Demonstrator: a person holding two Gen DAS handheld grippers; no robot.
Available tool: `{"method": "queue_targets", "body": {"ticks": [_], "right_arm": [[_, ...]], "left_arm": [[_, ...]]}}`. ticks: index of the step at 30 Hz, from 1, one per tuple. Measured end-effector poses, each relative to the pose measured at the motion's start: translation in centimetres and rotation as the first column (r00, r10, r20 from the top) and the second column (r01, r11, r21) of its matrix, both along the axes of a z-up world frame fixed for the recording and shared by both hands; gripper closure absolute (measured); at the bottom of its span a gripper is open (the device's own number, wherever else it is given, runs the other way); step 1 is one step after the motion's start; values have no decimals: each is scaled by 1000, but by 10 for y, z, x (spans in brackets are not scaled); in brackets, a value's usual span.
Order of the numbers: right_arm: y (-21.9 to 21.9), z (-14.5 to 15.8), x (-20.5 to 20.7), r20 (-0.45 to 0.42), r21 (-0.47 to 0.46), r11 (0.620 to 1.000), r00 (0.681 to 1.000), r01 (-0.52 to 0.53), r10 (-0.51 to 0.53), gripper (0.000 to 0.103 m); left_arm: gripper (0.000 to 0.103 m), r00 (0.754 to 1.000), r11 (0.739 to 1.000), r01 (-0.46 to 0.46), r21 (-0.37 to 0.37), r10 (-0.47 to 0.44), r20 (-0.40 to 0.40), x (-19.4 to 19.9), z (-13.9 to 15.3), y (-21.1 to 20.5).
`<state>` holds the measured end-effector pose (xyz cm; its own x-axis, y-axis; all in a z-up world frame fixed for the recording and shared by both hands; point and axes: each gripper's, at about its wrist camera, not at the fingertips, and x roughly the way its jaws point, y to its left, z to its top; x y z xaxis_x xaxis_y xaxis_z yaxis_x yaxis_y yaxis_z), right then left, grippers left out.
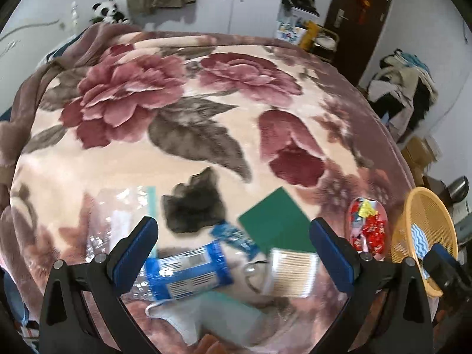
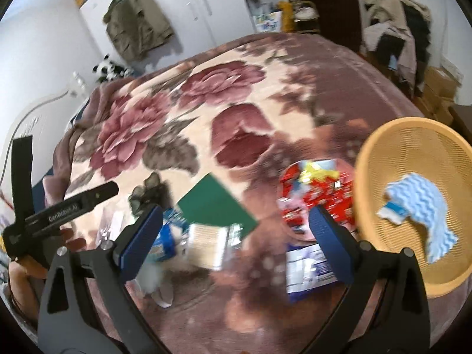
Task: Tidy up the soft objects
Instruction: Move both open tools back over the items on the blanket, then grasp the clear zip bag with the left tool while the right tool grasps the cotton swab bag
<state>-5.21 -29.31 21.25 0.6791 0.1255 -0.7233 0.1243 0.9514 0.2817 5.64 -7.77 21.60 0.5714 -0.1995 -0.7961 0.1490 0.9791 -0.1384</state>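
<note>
A yellow mesh basket point(image 2: 380, 147) stands at the bed's right edge with a blue-and-white wavy cloth point(image 2: 419, 203) inside; the basket also shows in the left wrist view point(image 1: 413, 203). A dark crumpled cloth point(image 1: 191, 203) lies on the floral blanket, with a white face mask point(image 1: 177, 321) nearer me. My left gripper point(image 1: 233, 242) is open and empty above a blue-labelled packet point(image 1: 188, 274). My right gripper point(image 2: 236, 227) is open and empty, left of the basket.
A green flat pad point(image 1: 274, 221), a cotton swab box point(image 1: 292, 271), a clear plastic bag point(image 1: 115, 215) and a dish of red sweets point(image 1: 368, 224) lie on the blanket. A blue-white packet point(image 2: 309, 271) lies near my right gripper. Clothes are piled beyond the bed point(image 2: 392, 29).
</note>
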Motion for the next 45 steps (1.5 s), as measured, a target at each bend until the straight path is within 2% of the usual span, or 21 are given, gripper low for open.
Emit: {"method": "queue_targets", "body": {"ticks": [10,16,23,31,45], "right_arm": [[69,-23,4,-75,-29,995,992,-100,98,3],[88,-45,0,-145,-39,992,983,-118,111,3],[97,-65,-9,-198,-40,991,973,-128,118,3],[94,-73,-15,-221,-44,991,969,-127,114,3],[81,-91,-15,-259,-34,994,962,-103,91,3]], "left_arm": [[0,998,999,-44,26,45,-43,-20,-23,69],[0,995,997,-59,39,62,-75,-35,-38,93],[0,992,998,-50,49,56,-112,-50,-57,102],[0,990,998,-40,49,46,-135,-58,-70,103],[0,983,999,-29,13,31,-181,-66,-89,112]]}}
